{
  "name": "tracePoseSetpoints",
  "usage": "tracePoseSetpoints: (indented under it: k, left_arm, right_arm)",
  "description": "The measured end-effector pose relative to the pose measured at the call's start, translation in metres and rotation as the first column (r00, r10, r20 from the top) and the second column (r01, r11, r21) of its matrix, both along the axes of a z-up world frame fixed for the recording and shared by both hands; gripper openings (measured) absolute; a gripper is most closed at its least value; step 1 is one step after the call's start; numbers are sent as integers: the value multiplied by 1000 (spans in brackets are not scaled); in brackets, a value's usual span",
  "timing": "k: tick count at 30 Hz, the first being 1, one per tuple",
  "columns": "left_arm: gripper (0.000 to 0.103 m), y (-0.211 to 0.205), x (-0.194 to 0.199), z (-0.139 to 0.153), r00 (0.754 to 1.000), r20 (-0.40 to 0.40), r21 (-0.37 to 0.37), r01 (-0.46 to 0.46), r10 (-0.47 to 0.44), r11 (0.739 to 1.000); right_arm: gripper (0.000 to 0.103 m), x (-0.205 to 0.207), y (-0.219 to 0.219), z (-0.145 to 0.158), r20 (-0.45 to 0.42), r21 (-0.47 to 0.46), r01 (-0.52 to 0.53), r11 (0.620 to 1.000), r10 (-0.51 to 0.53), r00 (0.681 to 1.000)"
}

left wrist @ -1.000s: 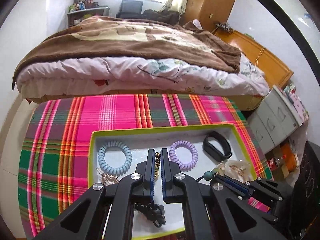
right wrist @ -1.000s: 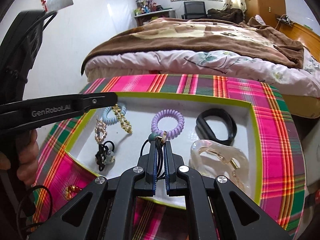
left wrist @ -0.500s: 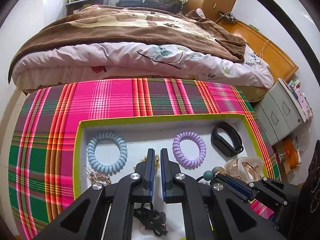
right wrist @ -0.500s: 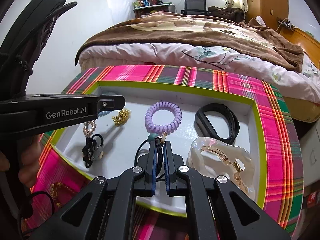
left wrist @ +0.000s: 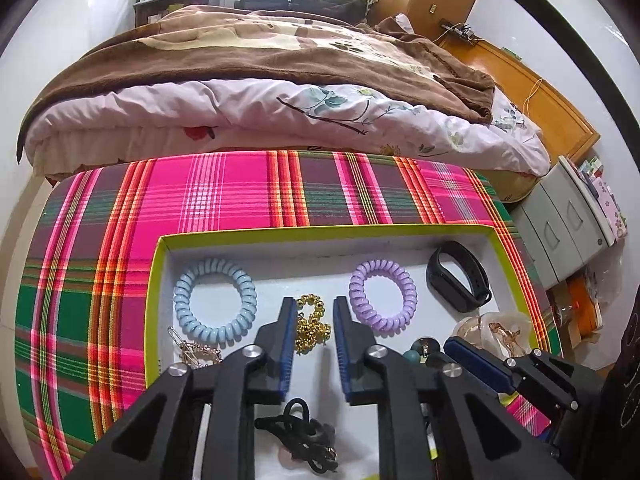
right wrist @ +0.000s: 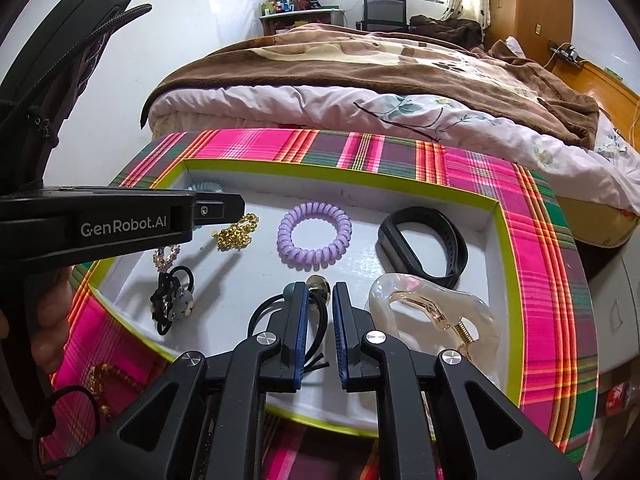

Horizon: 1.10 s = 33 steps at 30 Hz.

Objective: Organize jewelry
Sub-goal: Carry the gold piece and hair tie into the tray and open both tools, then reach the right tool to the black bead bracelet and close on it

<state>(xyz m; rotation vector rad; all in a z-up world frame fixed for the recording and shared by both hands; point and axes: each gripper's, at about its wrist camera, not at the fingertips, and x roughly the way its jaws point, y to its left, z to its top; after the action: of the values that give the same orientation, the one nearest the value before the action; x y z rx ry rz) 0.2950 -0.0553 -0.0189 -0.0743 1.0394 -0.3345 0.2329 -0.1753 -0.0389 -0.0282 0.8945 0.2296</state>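
Note:
A white tray with a lime rim (left wrist: 320, 232) (right wrist: 500, 216) lies on the plaid cloth. My left gripper (left wrist: 313, 304) is open over a gold bead bracelet (left wrist: 312, 322) (right wrist: 236, 232) that lies loose on the tray floor between its fingers. My right gripper (right wrist: 319, 288) is open, and a black hair tie with a teal bead and gold disc (right wrist: 316, 284) lies between its fingers. The tray also holds a blue coil tie (left wrist: 214, 300), a purple coil tie (left wrist: 382, 296) (right wrist: 315, 240), a black wristband (left wrist: 456, 276) (right wrist: 424, 244), a clear hair claw (right wrist: 432, 308) and a black hair tie (left wrist: 298, 436) (right wrist: 172, 300).
A gold chain (right wrist: 104, 376) lies on the plaid cloth (left wrist: 224, 196) outside the tray's near left corner. A pearl clip (left wrist: 196, 350) sits in the tray's left part. A bed (left wrist: 280, 80) stands just behind the table, grey drawers (left wrist: 568, 232) to the right.
My left gripper opened and let the gold bracelet drop onto the tray. My right gripper opened slightly around the black hair tie. Both lowered toward the tray.

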Motion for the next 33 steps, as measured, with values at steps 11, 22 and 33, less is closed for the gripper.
tracePoseSetpoints:
  k: [11,22,33]
  left_arm:
    - [38,7,-9,9,1000,10,-13,-16,16,1000]
    - [42,27,-50,36,997,50,-35,-49,51,998]
    - [42,55,-115,65,991,106,-61,-80,86,995]
  right_arm:
    - [16,-14,-3,9,15,10,20,1000,-20,1000]
    - [17,-46,-3,31,52,21,30,999,-31,998]
    - [17,-91,-4,41,70,34,31,999,-34,997]
